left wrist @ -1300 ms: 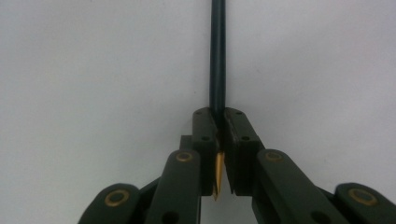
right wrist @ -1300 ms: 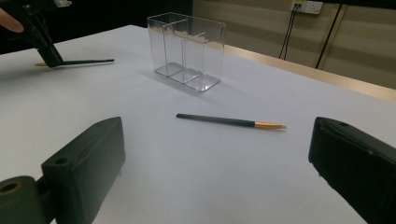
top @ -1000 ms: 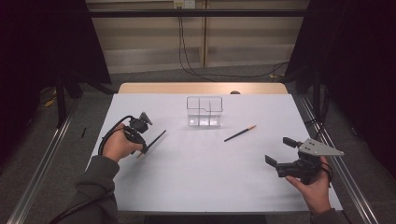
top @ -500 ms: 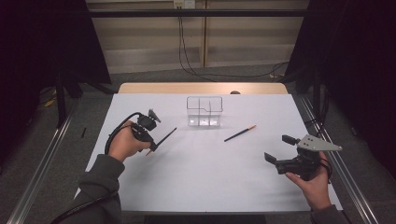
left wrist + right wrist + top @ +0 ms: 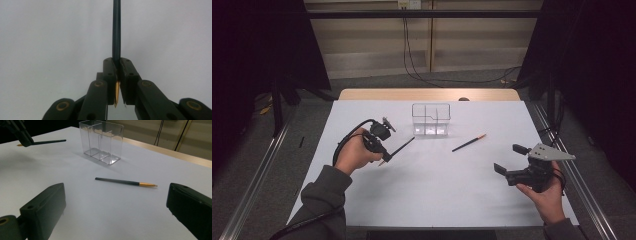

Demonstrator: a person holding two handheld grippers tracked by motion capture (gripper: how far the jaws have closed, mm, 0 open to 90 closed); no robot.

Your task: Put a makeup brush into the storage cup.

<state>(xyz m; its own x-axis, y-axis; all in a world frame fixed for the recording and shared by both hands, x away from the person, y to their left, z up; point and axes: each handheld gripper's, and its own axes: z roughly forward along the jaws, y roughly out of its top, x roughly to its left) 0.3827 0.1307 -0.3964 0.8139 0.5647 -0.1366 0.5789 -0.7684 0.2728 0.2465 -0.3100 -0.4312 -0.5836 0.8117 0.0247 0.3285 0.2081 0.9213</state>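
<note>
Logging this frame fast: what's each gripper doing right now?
Left gripper: closed on a dark pen, held near its gold tip.
Right gripper: open, holding nothing; a second pen lies ahead of it.

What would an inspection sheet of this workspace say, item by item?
Surface: white table top, wooden strip along the far edge.
Job's things: dark pen with a gold tip, clamped near that tip in the left gripper; second dark pen lying loose; clear plastic holder with compartments, empty.
Clutter: nothing seen.
Grippers: left gripper shut on its pen, raised off the table; right gripper open, empty.
Cables: black cable looping from the left gripper; cables on the floor behind.
Surroundings: metal rails beside the table, dark room.
</note>
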